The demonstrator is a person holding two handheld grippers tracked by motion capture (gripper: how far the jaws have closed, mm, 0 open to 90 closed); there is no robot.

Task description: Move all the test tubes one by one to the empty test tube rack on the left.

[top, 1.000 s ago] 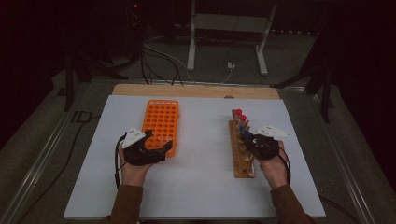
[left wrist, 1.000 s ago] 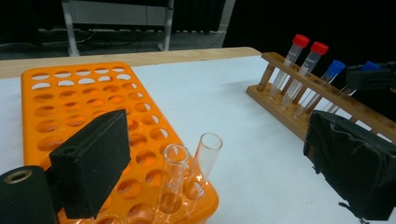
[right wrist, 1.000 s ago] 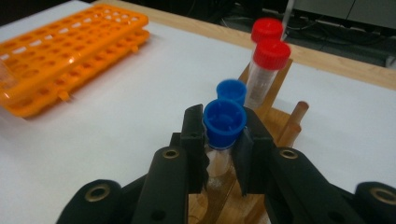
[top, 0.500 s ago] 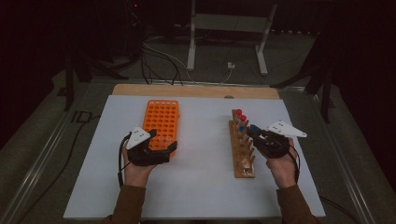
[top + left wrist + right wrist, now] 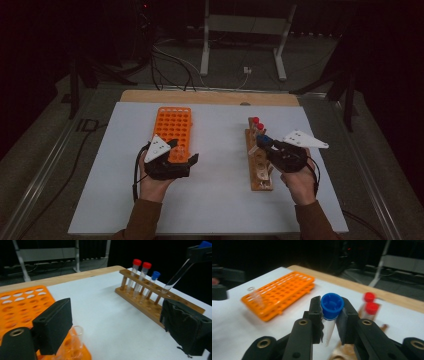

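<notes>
White table (image 5: 220, 210); orange rack (image 5: 173, 131) left; wooden rack (image 5: 258, 162) beneath blue-capped tube (image 5: 331, 312).

An orange rack (image 5: 172, 132) is seen left of centre in the high view, on a white mat (image 5: 215, 200). A brown wooden rack (image 5: 152, 298) is shown at the right of the left gripper view, with 2 red caps (image 5: 141, 263) and 1 blue cap (image 5: 156, 274). A blue-capped clear tube (image 5: 331, 312) is shown mid-frame between black jaws.
</notes>
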